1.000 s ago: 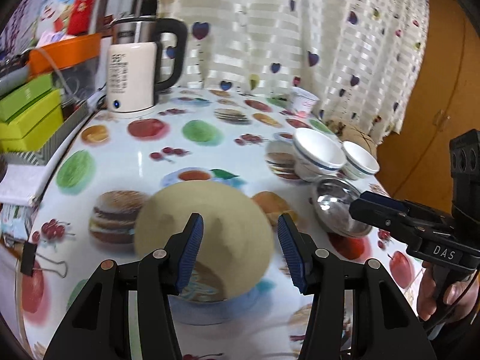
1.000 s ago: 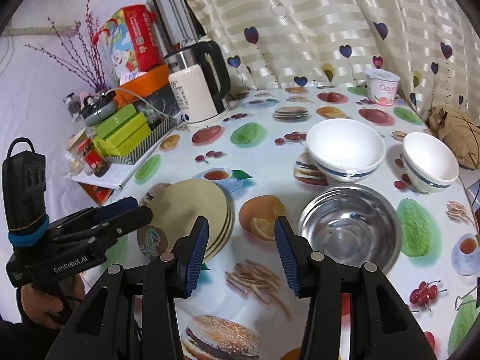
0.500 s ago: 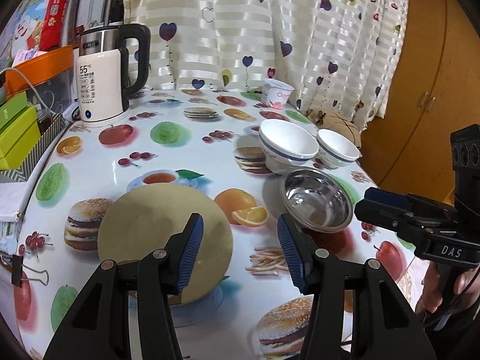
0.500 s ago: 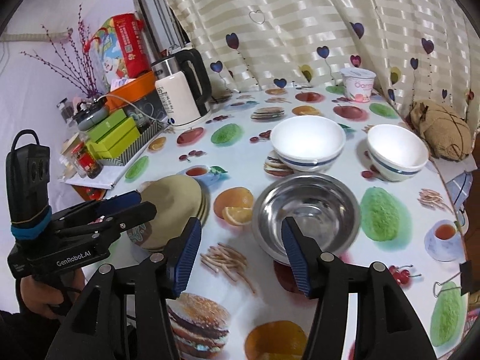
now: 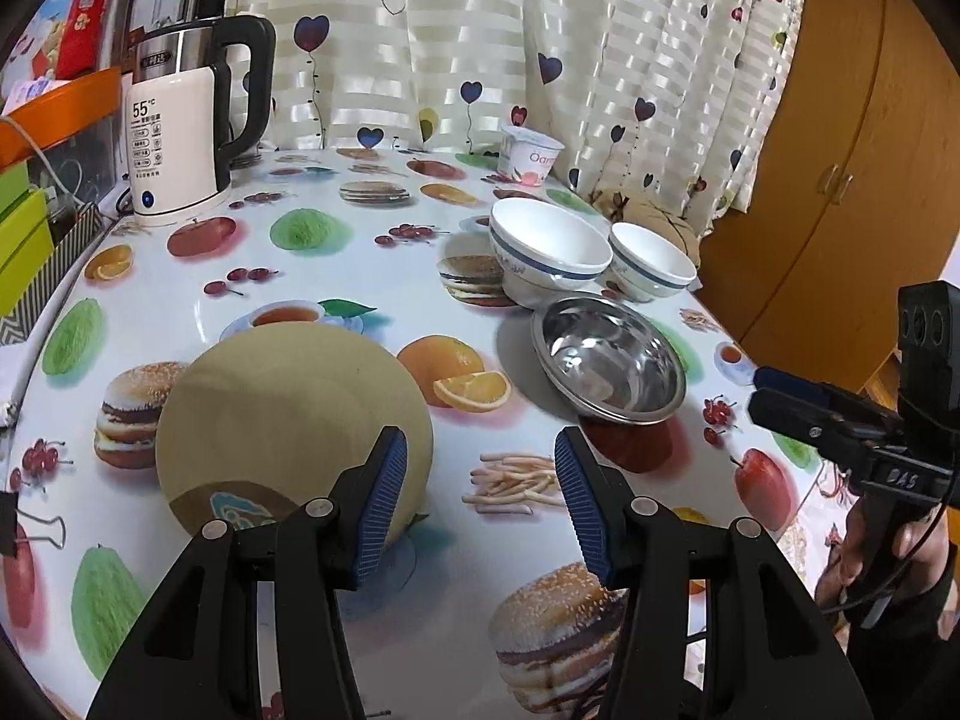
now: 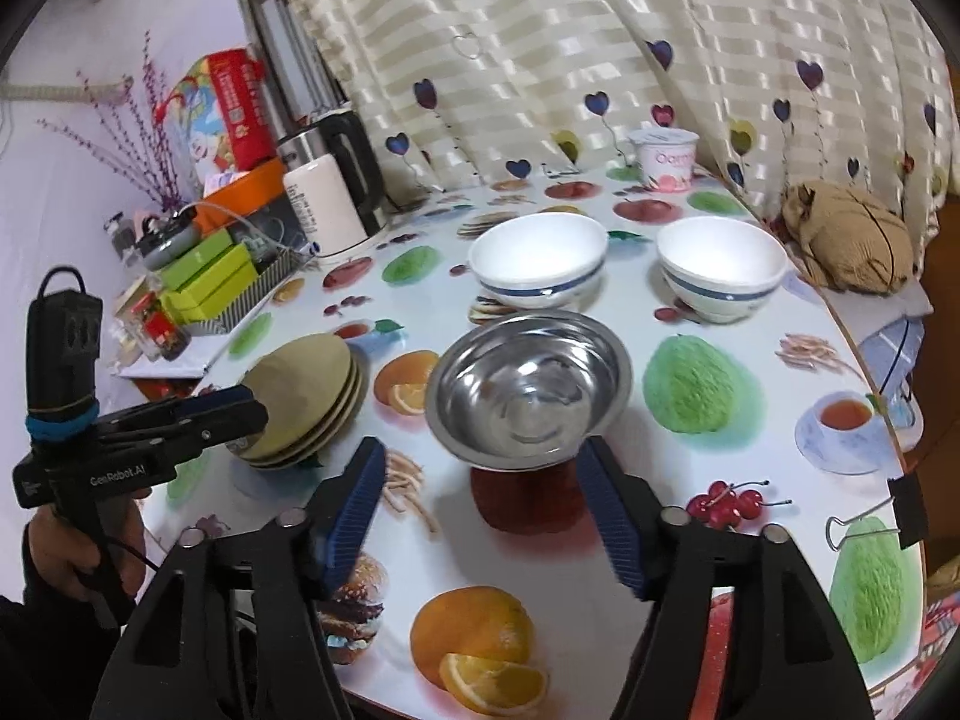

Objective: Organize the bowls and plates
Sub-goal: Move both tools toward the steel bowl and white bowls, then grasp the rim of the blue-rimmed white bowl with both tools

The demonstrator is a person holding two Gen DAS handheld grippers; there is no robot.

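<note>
On the glossy, fruit-and-burger printed worktop (image 6: 690, 546) sits a shiny round stainless steel bowl (image 6: 528, 387), just ahead of the right claw (image 6: 483, 516). That claw's ribbed blue pads have just been opening and now stand wide, empty, the bowl's near rim showing between their tips. Behind it stand two smooth white ceramic bowls with blue bands, the wider bowl (image 6: 537, 258) and the smaller bowl (image 6: 720, 267). A stack of matte tan plates (image 5: 294, 414) lies beside the left claw (image 5: 474, 501), which stands half open, gripping nothing
</note>
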